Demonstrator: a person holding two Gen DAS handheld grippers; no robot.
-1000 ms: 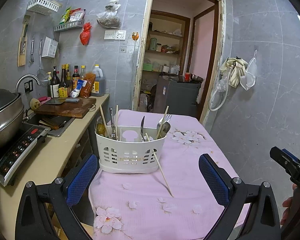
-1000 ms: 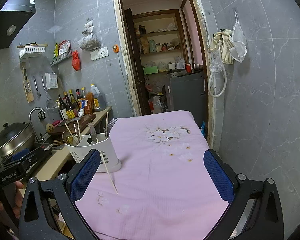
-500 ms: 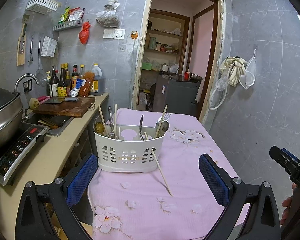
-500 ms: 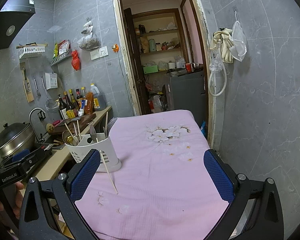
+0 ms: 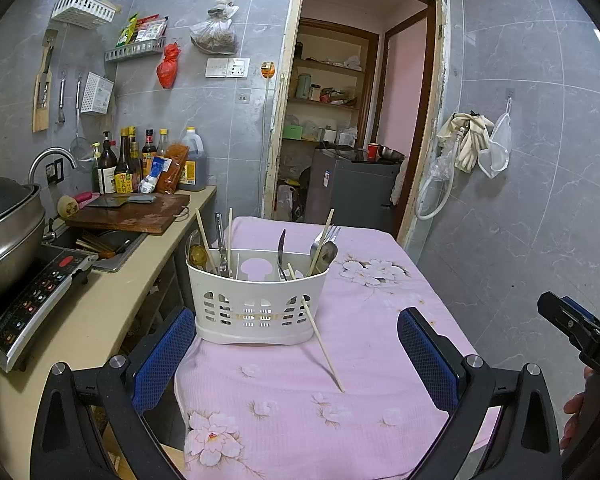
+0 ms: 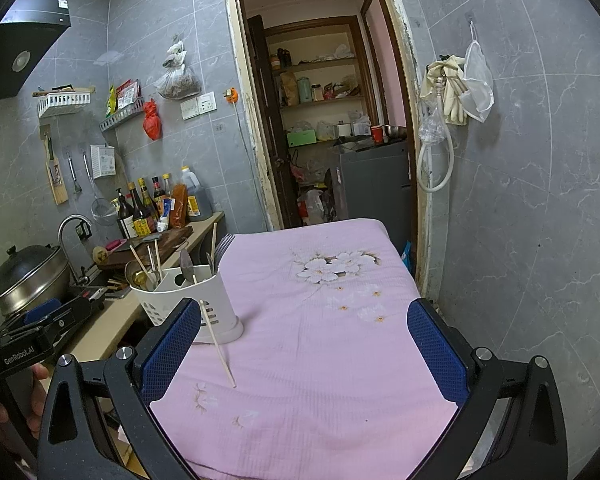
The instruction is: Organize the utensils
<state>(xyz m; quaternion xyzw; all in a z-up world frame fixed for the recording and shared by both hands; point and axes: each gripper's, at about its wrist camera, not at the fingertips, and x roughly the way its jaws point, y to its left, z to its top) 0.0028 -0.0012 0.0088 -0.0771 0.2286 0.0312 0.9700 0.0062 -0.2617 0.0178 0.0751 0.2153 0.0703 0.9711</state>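
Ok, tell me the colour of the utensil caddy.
The utensil caddy is white plastic with slotted sides, clearest in the left wrist view.

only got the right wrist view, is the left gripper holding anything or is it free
Observer: The left gripper is open and empty, facing the front of the white caddy.
Operator: that loose chopstick, in the caddy or out
Observer: The chopstick leans over the caddy's front rim, with its lower end out on the pink cloth.
Operator: whats in the middle slot
Observer: One knife stands there, beside the keyhole-shaped divider.
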